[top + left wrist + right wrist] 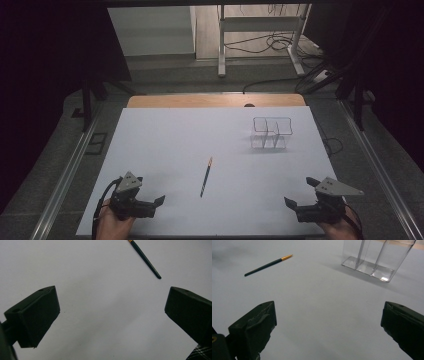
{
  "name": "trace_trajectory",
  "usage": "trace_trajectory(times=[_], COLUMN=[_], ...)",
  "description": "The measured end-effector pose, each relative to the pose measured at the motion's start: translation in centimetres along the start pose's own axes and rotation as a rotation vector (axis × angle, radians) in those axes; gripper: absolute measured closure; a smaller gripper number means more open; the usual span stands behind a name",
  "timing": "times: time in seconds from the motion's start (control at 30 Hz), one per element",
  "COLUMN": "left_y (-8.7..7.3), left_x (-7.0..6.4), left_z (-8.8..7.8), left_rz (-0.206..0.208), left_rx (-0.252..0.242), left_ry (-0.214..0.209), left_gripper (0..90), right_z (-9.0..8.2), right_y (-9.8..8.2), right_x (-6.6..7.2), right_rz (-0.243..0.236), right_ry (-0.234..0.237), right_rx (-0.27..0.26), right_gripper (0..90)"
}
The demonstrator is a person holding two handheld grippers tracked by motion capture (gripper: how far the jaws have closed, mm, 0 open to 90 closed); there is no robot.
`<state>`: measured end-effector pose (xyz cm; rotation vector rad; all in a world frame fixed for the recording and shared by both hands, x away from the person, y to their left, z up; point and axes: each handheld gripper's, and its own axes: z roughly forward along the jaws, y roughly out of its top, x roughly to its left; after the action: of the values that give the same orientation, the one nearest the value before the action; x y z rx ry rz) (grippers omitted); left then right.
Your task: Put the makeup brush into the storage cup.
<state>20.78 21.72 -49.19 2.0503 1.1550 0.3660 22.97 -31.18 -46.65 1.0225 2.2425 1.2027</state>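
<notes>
Clear organizer at 1 o'clock on table, compartments empty; paintbrush centre. Left gripper, right gripper near front edge, fingers spread wide, gripping nothing.

A paintbrush lies between two gaping grippers.

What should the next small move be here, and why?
Probably bring the left gripper forward and inward to the brush. Both grippers sit open and empty at the near edge; the brush lies flat mid-table, untouched, slightly nearer the left one, with the clear holder standing beyond it.
</notes>
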Motion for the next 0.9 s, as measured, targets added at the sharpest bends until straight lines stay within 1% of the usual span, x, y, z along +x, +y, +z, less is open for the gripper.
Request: trace_trajectory(times=[0.13,0.2,0.27,0.37,0.53,0.67,0.9], left_y=[-0.05,-0.07,-0.11,-0.12,0.01,0.04,-0.01], left_x=[0.07,0.15,0.32,0.34,0.15,0.27,0.45], left_z=[-0.06,-0.19,-0.29,-0.28,-0.32,-0.41,-0.58], left_rz=[0.001,-0.001,-0.014,-0.013,-0.004,-0.026,-0.048], left_rx=[-0.009,-0.025,-0.039,-0.039,-0.037,-0.039,-0.035], left_ry=[-0.001,0.003,-0.001,0.001,0.002,-0.014,-0.010], left_gripper=[0.9,1.0,1.0,0.9,1.3,1.5,2.0], right_z=[0.17,0.22,0.22,0.24,0.33,0.38,0.48], right_y=[-0.02,-0.05,-0.06,-0.06,-0.02,0.00,-0.06], right_x=[-0.10,-0.19,-0.25,-0.25,-0.21,-0.10,-0.09], right_rz=[-0.011,-0.017,-0.015,-0.016,0.002,-0.007,-0.002], right_ry=[-0.004,-0.002,0.000,-0.003,0.012,0.017,0.019], right_rx=[0.013,0.015,0.016,0.012,0.011,0.010,0.023], right_gripper=[1.4,1.5,1.4,1.3,0.7,0.4,0.4])
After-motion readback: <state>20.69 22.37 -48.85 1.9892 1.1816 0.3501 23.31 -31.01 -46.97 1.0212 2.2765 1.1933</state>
